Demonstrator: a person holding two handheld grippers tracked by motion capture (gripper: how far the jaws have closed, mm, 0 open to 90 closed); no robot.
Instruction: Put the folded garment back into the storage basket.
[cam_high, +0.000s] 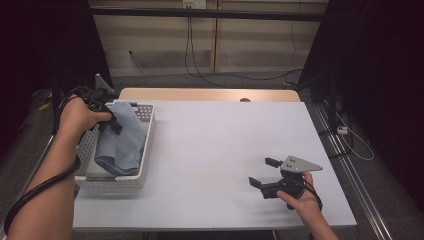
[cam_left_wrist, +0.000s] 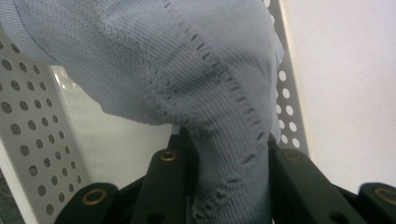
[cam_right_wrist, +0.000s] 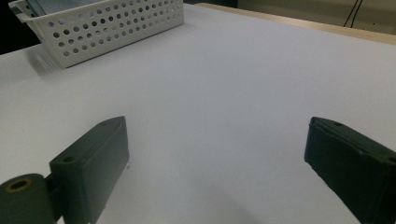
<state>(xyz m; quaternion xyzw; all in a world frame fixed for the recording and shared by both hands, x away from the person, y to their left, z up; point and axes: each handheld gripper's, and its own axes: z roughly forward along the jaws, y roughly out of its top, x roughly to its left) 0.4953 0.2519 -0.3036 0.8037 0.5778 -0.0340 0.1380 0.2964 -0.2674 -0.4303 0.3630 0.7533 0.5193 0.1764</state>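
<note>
My left gripper (cam_high: 112, 122) pinching the blue cloth (cam_high: 122, 140) over the white basket (cam_high: 145, 150) at far left, my right gripper (cam_high: 264, 172) wide open, resting near right on the table (cam_high: 215, 145)

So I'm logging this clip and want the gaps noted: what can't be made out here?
- Basket floor: covered by the blue cloth, high view.
- Left gripper jaw tips: buried in the cloth's folds, left gripper view.
- Cloth's type: bunched and cut off by the top edge, left gripper view.
- Right gripper body: partly behind the hand, high view.
</note>
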